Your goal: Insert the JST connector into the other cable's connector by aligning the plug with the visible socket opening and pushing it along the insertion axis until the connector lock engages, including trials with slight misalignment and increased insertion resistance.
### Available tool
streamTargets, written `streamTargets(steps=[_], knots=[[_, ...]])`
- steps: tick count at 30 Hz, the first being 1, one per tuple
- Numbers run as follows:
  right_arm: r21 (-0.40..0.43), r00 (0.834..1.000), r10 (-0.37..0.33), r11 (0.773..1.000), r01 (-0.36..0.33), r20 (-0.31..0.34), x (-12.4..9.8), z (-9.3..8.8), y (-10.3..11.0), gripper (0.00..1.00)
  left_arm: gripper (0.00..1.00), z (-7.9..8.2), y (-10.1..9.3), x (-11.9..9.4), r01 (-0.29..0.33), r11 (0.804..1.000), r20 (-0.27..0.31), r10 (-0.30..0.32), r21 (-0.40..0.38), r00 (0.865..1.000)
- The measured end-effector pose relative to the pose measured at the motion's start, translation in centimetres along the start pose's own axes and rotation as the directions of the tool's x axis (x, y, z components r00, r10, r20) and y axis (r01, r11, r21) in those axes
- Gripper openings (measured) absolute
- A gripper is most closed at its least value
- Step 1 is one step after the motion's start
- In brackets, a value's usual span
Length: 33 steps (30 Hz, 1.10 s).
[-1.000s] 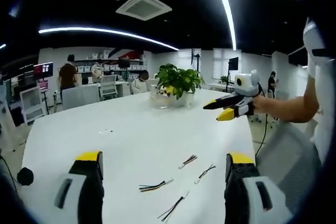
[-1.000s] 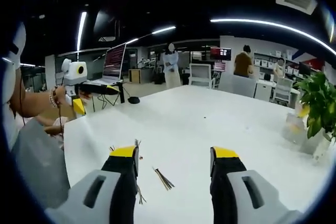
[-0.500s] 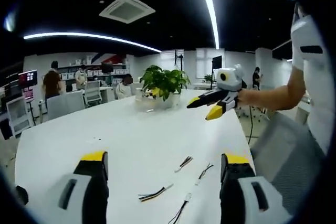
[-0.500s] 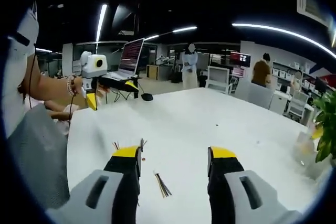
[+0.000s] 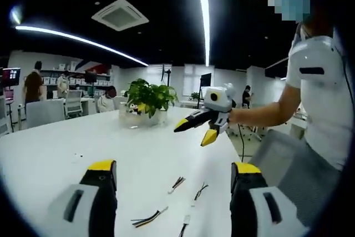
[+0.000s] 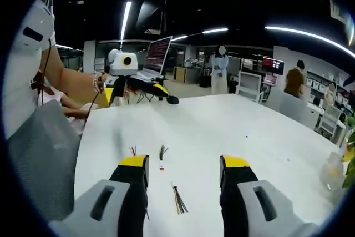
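Open-plan office, a big white tabletop (image 5: 66,154), and the short JST cables (image 5: 166,203) lie loose near its edge by the person, untouched. Left claw (image 5: 169,178) and right claw (image 6: 183,170) hover above, both spread wide, empty, so the first pick-up comes next. Plug and socket are too small to distinguish.

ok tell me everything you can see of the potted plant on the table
In the left gripper view, the potted plant stands upright at the far end of the white table, well beyond the loose cables. It has a bushy crown of broad green leaves, some yellowish, over a low, pale, glassy-looking pot resting on the tabletop. Nothing else touches it. The right tool hovers off to its right, apart from it.
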State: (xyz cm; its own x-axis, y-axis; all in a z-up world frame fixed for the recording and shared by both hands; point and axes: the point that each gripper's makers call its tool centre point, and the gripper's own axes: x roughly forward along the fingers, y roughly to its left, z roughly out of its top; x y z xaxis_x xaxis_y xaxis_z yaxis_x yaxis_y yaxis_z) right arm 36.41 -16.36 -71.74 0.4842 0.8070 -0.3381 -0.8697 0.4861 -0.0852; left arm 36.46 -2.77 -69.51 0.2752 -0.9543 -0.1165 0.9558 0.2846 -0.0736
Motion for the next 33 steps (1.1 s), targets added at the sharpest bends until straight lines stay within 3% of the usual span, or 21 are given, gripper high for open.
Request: streamTargets(steps=[5,8,12,17,22,33], knots=[[-0.026,0.999,0.033,0.999,-0.033,-0.02,0.5,-0.2,0.5,0.47,0.79,-1.2,0.4,0.4,0.013,1.0,-0.026,-0.013,-0.01,1.0],[-0.024,0.999,0.046,0.999,-0.047,-0.029,0.9,-0.5,0.6,0.49,0.78,-2.1,0.5,0.6,0.019,0.999,-0.065,-0.017,0.031,0.998],[-0.028,0.996,0.071,0.997,-0.073,-0.055,1.6,-1.6,0.6,0.48,0.76,-3.3,1.0,1.1,0.025,1.0,-0.087,-0.024,0.015,0.996],[-0.034,0.993,0.083,0.996,-0.086,-0.084,2.5,-2.8,0.6,0.47,0.71,-4.6,1.4,1.6,0.041,0.998,-0.111,-0.036,0.047,0.993],[-0.034,0.991,0.096,0.994,-0.099,-0.091,3.4,-3.8,0.5,0.44,0.7,-6.8,1.7,2.3,0.063,0.995,-0.174,-0.048,0.082,0.984],[-0.035,0.983,0.121,0.991,-0.127,-0.137,4.5,-5.4,0.9,0.43,0.63,-9.4,1.5,3.6,0.091,0.994,-0.233,-0.074,0.064,0.97]])
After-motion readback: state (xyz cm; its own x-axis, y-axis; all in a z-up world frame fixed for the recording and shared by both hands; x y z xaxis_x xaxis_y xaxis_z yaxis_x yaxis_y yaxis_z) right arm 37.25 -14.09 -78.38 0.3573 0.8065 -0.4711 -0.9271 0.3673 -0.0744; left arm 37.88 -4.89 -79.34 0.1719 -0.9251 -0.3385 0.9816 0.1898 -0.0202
